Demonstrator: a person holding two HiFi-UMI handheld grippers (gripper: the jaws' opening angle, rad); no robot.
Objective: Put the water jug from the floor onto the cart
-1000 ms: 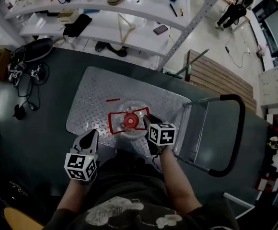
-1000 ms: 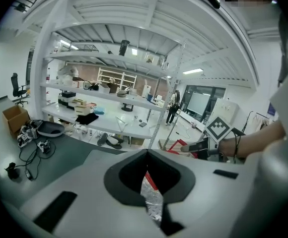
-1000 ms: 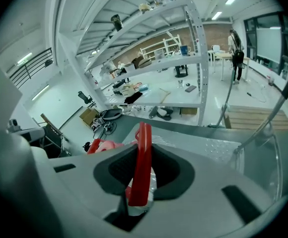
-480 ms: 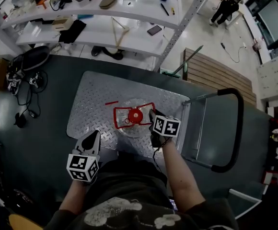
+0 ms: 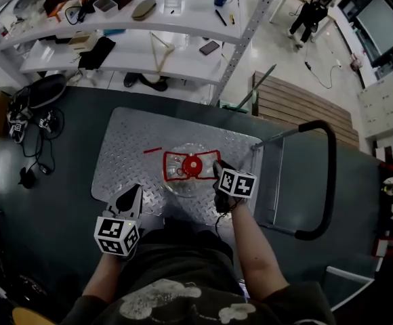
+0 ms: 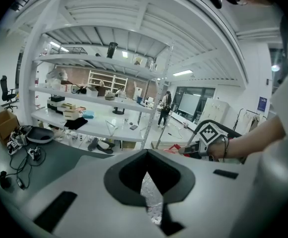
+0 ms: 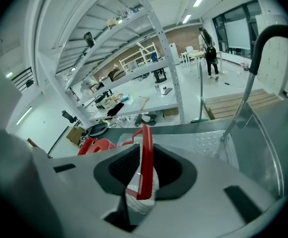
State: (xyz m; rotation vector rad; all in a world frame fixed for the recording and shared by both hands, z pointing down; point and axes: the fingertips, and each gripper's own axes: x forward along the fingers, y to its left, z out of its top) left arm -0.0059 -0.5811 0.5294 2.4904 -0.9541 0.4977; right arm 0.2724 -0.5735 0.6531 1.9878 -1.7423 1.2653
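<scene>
Clamping red handle [image 7: 145, 155], right gripper [image 5: 219, 175] has swung water jug [image 5: 183, 185] on cart [image 5: 129, 141].

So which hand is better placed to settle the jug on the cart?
Right: the right gripper is shut on the red handle over the cart; the left gripper is empty.

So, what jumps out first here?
The clear jug with its red cap, over the middle of the steel cart deck. The right tongs grip its red handle; the left tongs hang shut and empty by the deck's near edge.
</scene>
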